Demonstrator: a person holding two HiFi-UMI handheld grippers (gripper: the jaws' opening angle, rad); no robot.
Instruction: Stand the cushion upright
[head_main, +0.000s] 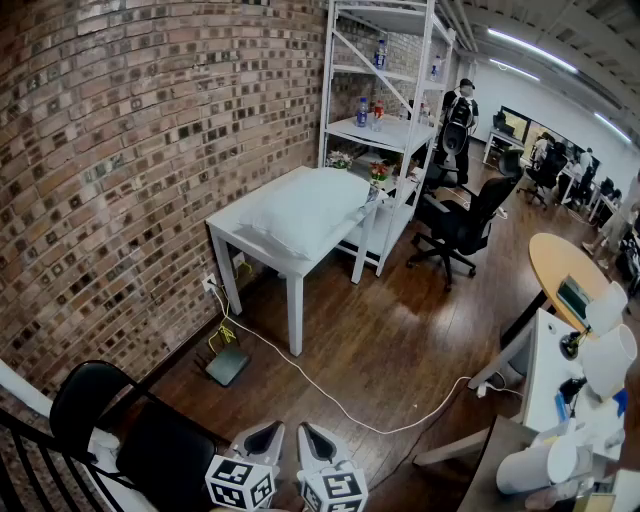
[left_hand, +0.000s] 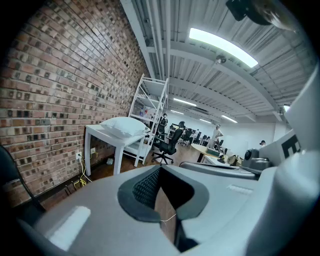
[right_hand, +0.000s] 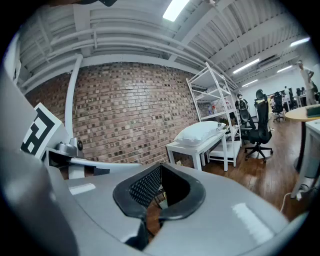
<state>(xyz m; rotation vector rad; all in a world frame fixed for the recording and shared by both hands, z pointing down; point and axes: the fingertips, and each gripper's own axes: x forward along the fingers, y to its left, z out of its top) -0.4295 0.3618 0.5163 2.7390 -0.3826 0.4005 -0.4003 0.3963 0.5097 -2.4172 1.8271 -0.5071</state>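
head view: cushion (head_main: 305, 212) flat along table (head_main: 296, 318)

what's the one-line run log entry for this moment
cushion: flat on white table | left gripper: shut, empty | right gripper: shut, empty | task: not started

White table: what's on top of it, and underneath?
A white cushion lies flat on the table, covering most of the top. Beneath, only wood floor shows; anything under the cushion is hidden.
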